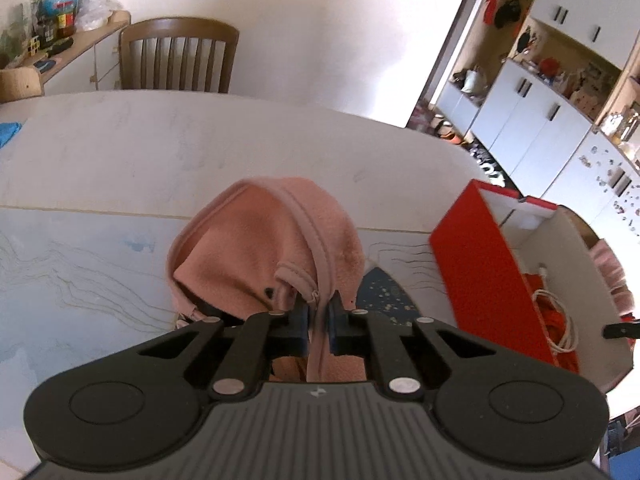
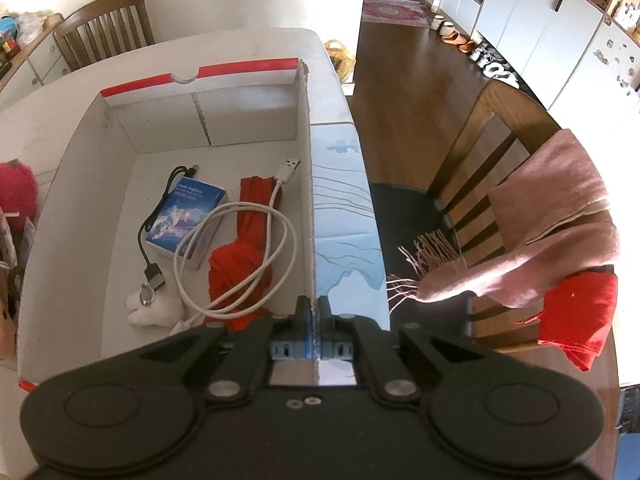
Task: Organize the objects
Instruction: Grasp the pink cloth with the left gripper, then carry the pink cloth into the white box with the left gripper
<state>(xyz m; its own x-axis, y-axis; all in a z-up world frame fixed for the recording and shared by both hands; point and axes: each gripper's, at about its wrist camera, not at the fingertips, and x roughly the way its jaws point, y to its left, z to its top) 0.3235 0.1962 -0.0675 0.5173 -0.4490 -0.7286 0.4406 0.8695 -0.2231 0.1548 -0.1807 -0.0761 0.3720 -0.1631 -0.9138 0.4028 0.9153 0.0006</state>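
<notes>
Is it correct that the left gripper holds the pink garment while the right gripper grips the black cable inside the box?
Not quite. The left gripper does hold the pink garment, but the right wrist view shows the right gripper shut on the box's side wall, not the black cable.

The left claw (image 1: 319,318) pinches a soft pink fleece garment (image 1: 272,248) by its seam, with its blue pads squeezed on the cloth. The garment hangs bunched up over the pale bench (image 1: 100,264). To the right stands an open red cardboard box (image 1: 476,256), white inside, with a white cable (image 1: 560,320) on red cloth (image 1: 548,312) in it
</notes>
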